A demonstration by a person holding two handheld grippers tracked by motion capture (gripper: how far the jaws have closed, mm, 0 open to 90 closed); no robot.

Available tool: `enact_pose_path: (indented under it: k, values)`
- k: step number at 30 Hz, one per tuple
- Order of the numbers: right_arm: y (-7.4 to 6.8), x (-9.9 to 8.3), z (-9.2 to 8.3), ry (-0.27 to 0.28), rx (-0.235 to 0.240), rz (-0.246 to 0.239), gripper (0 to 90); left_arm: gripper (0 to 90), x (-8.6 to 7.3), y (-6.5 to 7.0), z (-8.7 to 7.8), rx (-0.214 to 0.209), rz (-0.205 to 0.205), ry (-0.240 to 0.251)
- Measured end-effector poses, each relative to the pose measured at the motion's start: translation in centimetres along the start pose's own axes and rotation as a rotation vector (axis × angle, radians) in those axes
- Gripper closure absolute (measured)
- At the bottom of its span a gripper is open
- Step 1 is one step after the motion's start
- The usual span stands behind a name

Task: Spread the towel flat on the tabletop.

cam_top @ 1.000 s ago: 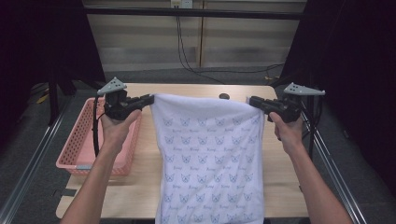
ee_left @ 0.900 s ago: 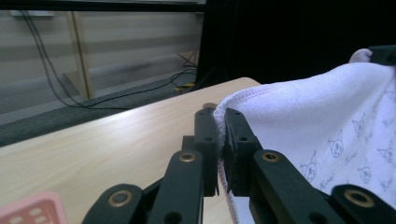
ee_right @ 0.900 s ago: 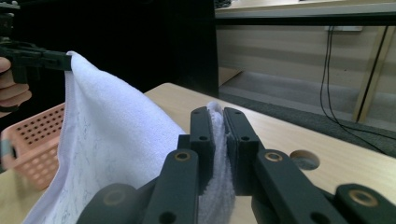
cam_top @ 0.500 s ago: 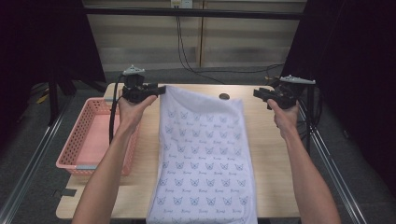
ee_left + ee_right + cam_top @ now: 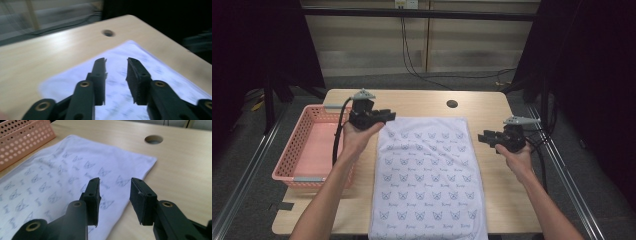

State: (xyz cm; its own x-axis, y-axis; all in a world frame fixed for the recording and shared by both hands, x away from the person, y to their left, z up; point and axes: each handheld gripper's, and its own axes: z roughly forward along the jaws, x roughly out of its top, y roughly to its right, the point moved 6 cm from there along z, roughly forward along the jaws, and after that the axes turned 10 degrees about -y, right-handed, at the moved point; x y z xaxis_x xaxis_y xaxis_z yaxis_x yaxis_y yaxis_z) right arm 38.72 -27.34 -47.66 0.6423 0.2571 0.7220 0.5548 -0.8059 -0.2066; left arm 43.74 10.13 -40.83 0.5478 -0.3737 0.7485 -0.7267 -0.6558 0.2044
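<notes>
**High view: one printed cloth laid flat, two grippers apart from it**

High view shows one white cloth with a small repeated blue-grey motif lying flat down the middle of one wooden table, its near edge hanging over the table's front. One pink perforated basket sits at the table's left side, just beside the cloth. One round hole is cut in the tabletop beyond the cloth's far edge.

Two grippers are in hand. The left gripper hangs at the cloth's far left corner; its jaws have just been closing a little but stand apart, with nothing between them, as the left gripper view confirms. The right gripper is held just off the cloth's right edge; its jaws have just been opening and stand parted, gripping nothing. In the right gripper view the cloth's far right corner lies on the table below the jaws.
</notes>
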Motion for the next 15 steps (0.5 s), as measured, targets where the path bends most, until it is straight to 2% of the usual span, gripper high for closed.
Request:
enact_pose_path:
  k: [1, 3, 4, 5, 7, 8, 9, 11, 12, 13, 15]
  values:
    - [0.0, 0.0, 0.0, 0.0, 0.0, 0.0, 60.8, 69.5, -0.7, 0.8, -0.1, -0.008, 0.011, -0.005]
    - [-0.9, -1.4, 0.0, -0.04, 0.002, -0.011, 60.5, 72.4, -2.4, 2.3, -0.2, -0.048, 0.03, -0.009]
    - [-1.3, -2.2, 0.0, -0.053, 0.0, -0.016, 60.2, 72.8, -3.3, 2.8, -0.4, -0.049, 0.033, -0.007]
    - [-1.7, -3.0, -0.1, -0.071, 0.006, -0.014, 59.7, 73.0, -4.2, 3.3, -0.5, -0.065, 0.017, -0.005]
    - [-2.4, -5.2, -0.4, -0.109, 0.012, 0.0, 58.7, 73.9, -6.1, 4.2, -0.6, -0.078, 0.018, -0.032]
    - [-2.6, -5.9, -0.5, -0.117, 0.012, -0.002, 57.5, 73.9, -8.1, 5.3, -0.4, -0.105, 0.026, -0.073]
    - [-2.6, -5.9, -0.5, -0.117, 0.012, -0.002, 57.5, 73.0, -8.1, 5.3, -0.4, -0.105, 0.026, -0.073]
    - [-2.9, -7.0, -0.2, -0.146, 0.023, -0.001, 56.6, 72.2, -9.8, 6.4, -0.4, -0.103, 0.054, -0.112]
    - [-2.9, -7.4, 0.0, -0.149, 0.021, -0.004, 56.5, 71.4, -10.6, 6.8, -0.4, -0.121, 0.066, -0.134]
    - [-3.0, -7.7, 0.3, -0.162, 0.039, 0.003, 56.4, 70.5, -11.4, 7.1, -0.3, -0.12, 0.07, -0.151]
    - [-3.1, -7.7, 1.0, -0.188, 0.031, -0.006, 56.5, 67.2, -12.8, 7.1, -0.2, -0.114, 0.057, -0.191]
